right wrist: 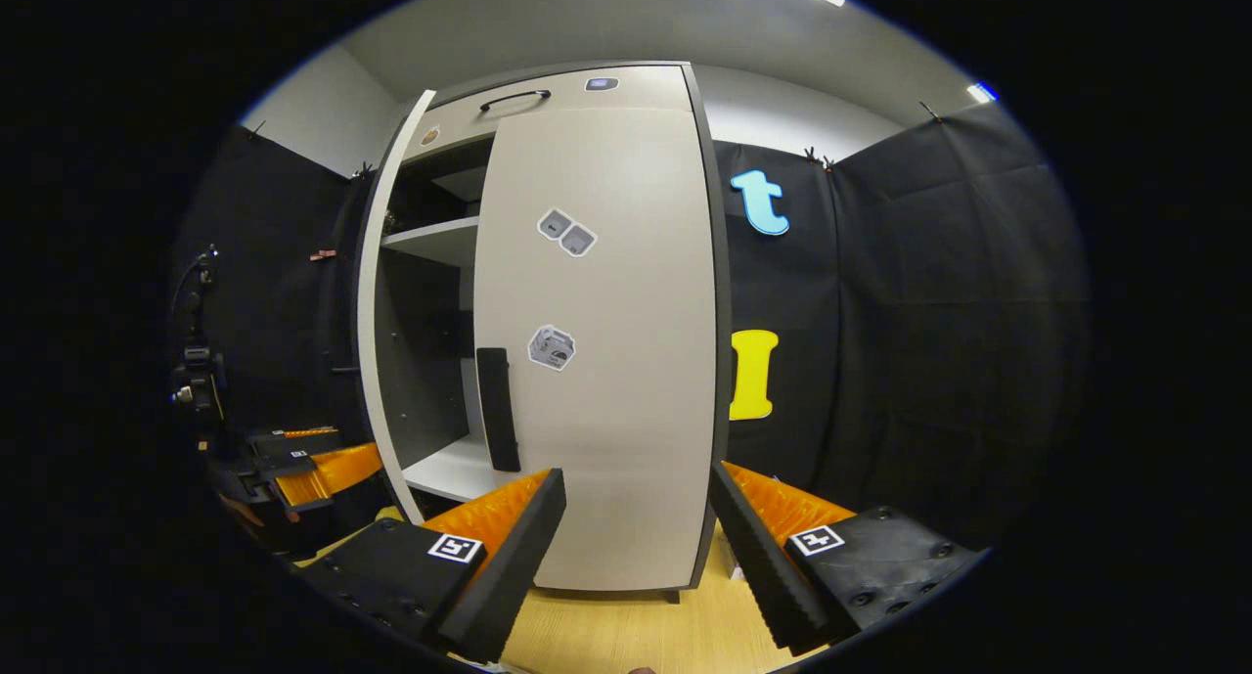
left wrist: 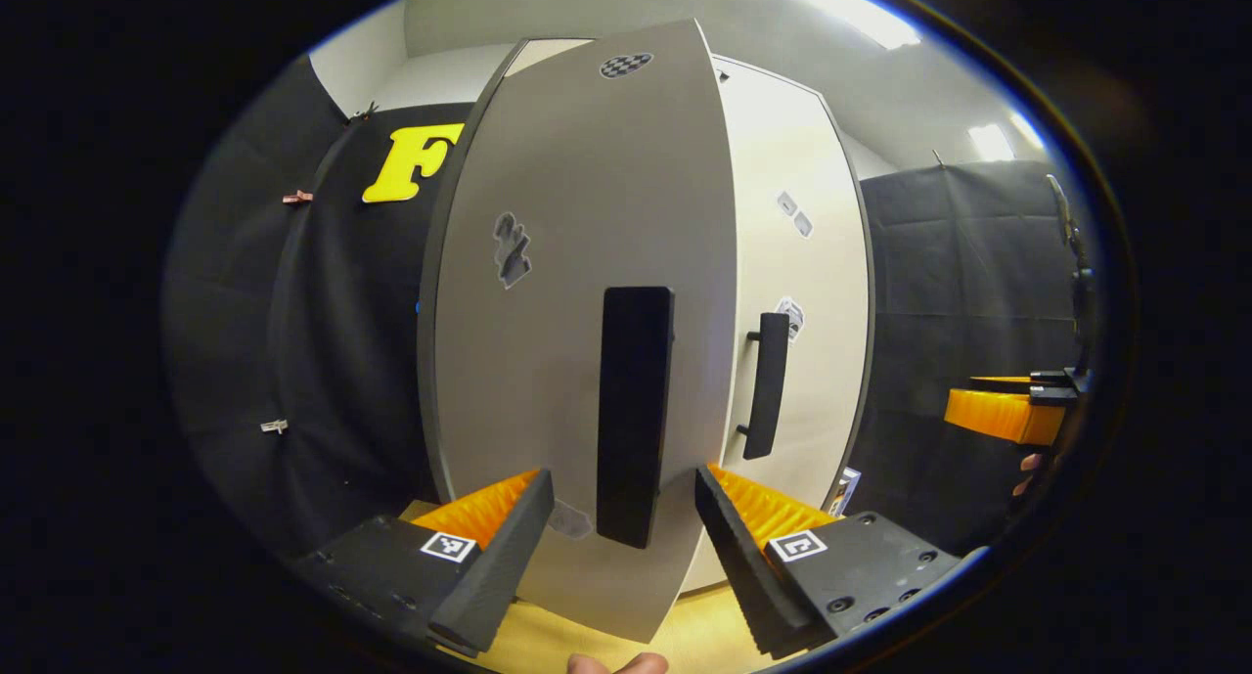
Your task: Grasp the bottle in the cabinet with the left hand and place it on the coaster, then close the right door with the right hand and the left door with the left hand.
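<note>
a: left gripper [left wrist: 626, 547] sits right up at the left door [left wrist: 577, 312], fingers spread wide, nothing between them. the door's dark handle [left wrist: 634, 415] hangs just above the gap, can't tell if anything's touching it.

b: and the right door [left wrist: 797, 292]?

a: looks flush w/ the cabinet in the left gripper view, its handle [left wrist: 766, 385] beside the left one. left door's swung out at an angle, not closed.

b: right gripper view?

a: right gripper [right wrist: 636, 547] open too, empty, held back from the cabinet [right wrist: 440, 116]. right door [right wrist: 602, 341] covers its side; a gap to the left of it shows shelves [right wrist: 435, 239] inside. left gripper [right wrist: 303, 469] sits low at far left.

b: bottle? coaster?

a: can't say where the bottle is. wood floor [right wrist: 636, 625] under the cabinet.
</note>
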Demonstrator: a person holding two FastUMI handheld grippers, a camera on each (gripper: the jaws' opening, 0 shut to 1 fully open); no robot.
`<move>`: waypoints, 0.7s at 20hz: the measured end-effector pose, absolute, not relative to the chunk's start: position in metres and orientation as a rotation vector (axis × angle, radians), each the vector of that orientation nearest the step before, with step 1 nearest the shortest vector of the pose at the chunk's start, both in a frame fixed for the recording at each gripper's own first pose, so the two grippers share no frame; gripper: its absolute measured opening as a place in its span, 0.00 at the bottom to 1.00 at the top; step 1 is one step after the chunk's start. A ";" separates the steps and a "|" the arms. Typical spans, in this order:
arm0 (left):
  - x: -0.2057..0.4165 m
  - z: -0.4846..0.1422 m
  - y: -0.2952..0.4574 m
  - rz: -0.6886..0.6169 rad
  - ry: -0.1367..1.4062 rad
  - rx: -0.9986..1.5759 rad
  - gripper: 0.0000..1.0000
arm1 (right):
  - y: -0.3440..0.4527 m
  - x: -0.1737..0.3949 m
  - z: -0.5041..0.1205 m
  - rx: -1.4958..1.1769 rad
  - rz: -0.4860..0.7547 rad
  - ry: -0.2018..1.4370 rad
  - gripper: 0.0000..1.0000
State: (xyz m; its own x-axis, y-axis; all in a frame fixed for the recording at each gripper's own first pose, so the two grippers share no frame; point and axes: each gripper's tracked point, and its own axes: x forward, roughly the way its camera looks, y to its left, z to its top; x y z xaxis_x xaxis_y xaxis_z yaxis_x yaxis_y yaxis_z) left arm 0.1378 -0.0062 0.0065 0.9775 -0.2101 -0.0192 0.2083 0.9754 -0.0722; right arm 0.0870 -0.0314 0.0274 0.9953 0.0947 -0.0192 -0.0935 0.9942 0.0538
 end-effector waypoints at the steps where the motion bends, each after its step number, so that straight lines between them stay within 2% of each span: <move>1: 0.144 0.006 -0.010 -0.207 0.026 -0.071 0.93 | -0.032 0.088 0.028 0.051 0.091 0.019 0.98; 4: 0.160 0.007 -0.016 -0.202 0.025 -0.070 0.94 | -0.034 0.093 0.026 0.051 0.091 0.025 0.98; 5: 0.165 0.007 -0.018 -0.200 0.026 -0.064 0.91 | -0.035 0.096 0.025 0.045 0.090 0.023 0.98; 6: 0.169 0.007 -0.020 -0.198 0.026 -0.058 0.94 | -0.036 0.099 0.024 0.039 0.089 0.021 0.98; 14: 0.208 0.007 -0.035 -0.182 0.037 -0.059 0.94 | -0.038 0.118 0.018 0.042 0.112 0.039 0.98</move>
